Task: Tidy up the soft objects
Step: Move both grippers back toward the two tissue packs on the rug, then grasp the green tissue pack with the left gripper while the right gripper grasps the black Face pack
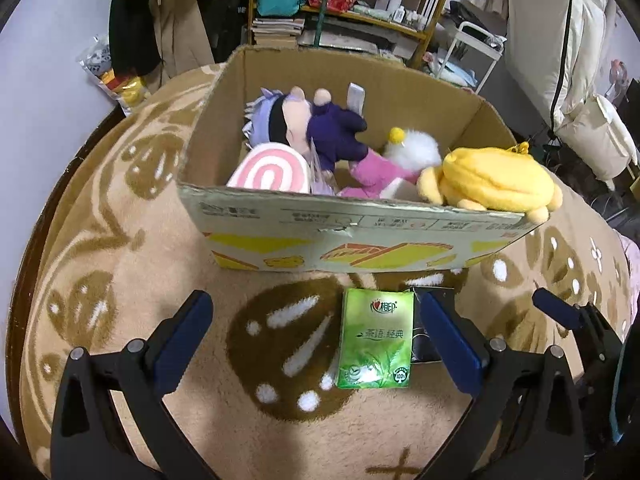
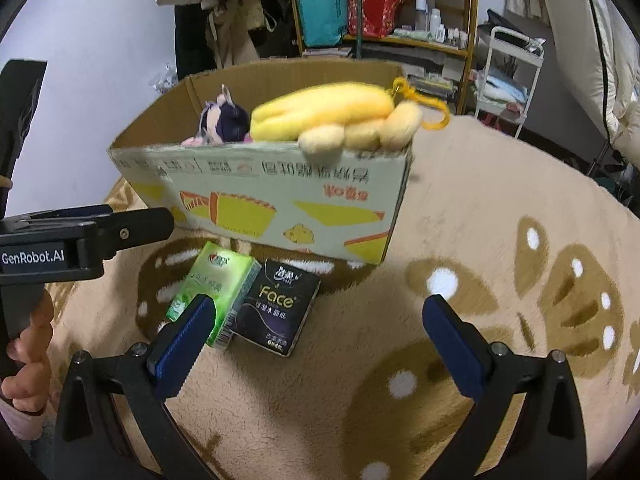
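left tool (image 1: 316, 320): jaws stood wide apart and held nothing; it hovered low over the blanket, with the green tissue pack between its blue pads (image 1: 182, 344).
right tool (image 2: 320, 340): jaws also spread wide and empty; the left blue pad overlapped the near edge of the green pack in its own view, but whether it touched could not be told.
hand (image 2: 28, 360): a person's fingers wrapped the left tool's handle at the left edge of the right wrist view.
cardboard box (image 1: 360, 236): open-topped, printed with yellow cake shapes, standing on the blanket just beyond both tools.
yellow plush (image 1: 488, 178): lay over the box's near right corner, its feet hanging past the rim and a yellow clip at its far end.
other plush in box: a pink-and-white swirl roll (image 1: 270, 172) at the near left, a dark purple doll (image 1: 320, 128) behind it, a pink plush (image 1: 376, 176) and a white fluffy toy (image 1: 416, 148) toward the middle.
green tissue pack (image 1: 376, 340): flat on the blanket just in front of the box.
black tissue pack (image 2: 280, 308): touching the green pack on its right side.
blanket (image 2: 480, 220): beige with brown leaf shapes and white spots, under everything.
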`<state>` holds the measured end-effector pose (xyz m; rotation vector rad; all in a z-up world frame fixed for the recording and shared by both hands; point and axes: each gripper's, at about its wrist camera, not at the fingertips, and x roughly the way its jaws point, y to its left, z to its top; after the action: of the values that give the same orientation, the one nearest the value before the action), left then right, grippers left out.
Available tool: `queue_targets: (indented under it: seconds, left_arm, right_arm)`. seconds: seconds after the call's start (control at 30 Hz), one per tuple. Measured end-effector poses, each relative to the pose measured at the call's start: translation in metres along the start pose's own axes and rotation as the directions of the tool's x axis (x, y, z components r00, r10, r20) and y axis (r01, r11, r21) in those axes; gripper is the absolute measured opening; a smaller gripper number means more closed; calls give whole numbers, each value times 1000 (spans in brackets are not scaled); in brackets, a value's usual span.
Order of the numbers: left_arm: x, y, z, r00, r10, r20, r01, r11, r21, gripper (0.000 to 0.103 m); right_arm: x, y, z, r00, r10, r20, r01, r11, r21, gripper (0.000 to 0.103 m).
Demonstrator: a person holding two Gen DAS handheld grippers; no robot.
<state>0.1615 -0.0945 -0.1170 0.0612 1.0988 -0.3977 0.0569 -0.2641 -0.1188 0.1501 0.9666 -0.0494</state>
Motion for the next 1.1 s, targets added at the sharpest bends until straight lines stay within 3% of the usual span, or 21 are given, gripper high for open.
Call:
queue_targets:
  seconds: [0.33, 1.1]
  left_arm:
    - [25, -7, -6, 997, -18, -70, 18, 1000, 8, 102]
    - [66, -34, -20, 983, 64, -170, -50, 995, 84, 102]
  right_arm:
    - [29, 9, -5, 998, 13, -65, -14, 1000, -16, 103]
    - [66, 27, -13, 991, -24, -129, 17, 998, -55, 103]
